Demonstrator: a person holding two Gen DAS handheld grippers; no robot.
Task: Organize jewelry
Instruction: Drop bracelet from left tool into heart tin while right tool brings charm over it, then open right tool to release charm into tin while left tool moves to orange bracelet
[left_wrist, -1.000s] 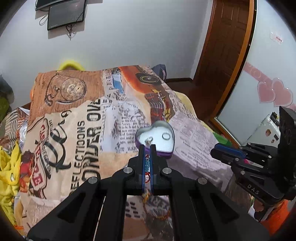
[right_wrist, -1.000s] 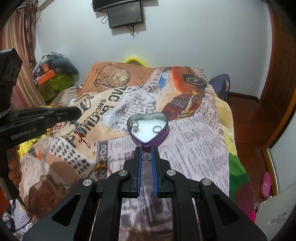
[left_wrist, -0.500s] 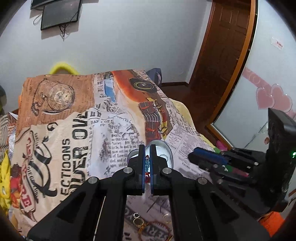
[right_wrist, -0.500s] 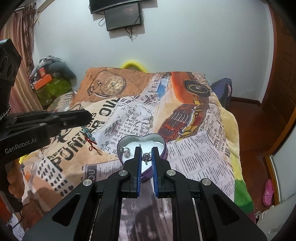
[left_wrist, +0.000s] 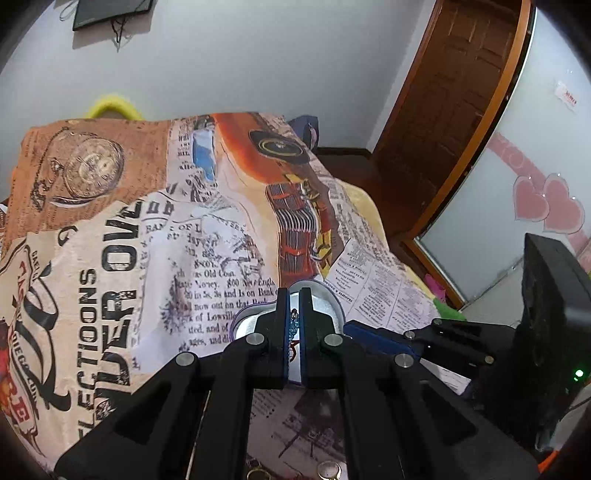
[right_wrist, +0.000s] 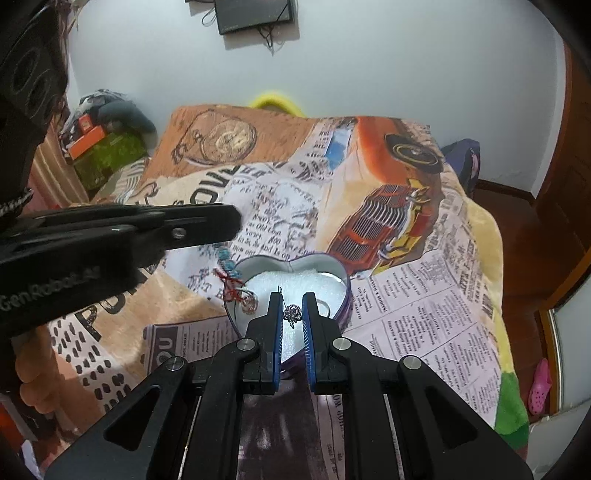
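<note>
A heart-shaped tin (right_wrist: 341, 275) with white lining sits on the printed bedspread; it shows behind the fingers in the left wrist view (left_wrist: 325, 291). My left gripper (left_wrist: 294, 295) is shut on a blue-beaded bracelet with red cord (right_wrist: 229, 271), which dangles over the tin's left rim. My right gripper (right_wrist: 292, 295) is shut on a small silver pendant (right_wrist: 293, 313) and holds it just above the tin. Rings (right_wrist: 249, 301) lie inside the tin.
The newspaper-and-car print bedspread (right_wrist: 406, 288) covers the bed. More rings (left_wrist: 328, 469) lie on the cover below the left gripper. A box and clutter (right_wrist: 103, 147) sit at the far left. A wooden door (left_wrist: 450, 92) stands to the right.
Both grippers have moved forward and closer to the tin. The bracelet now hangs over the tin's left rim, and the pendant sits right above the lining.
</note>
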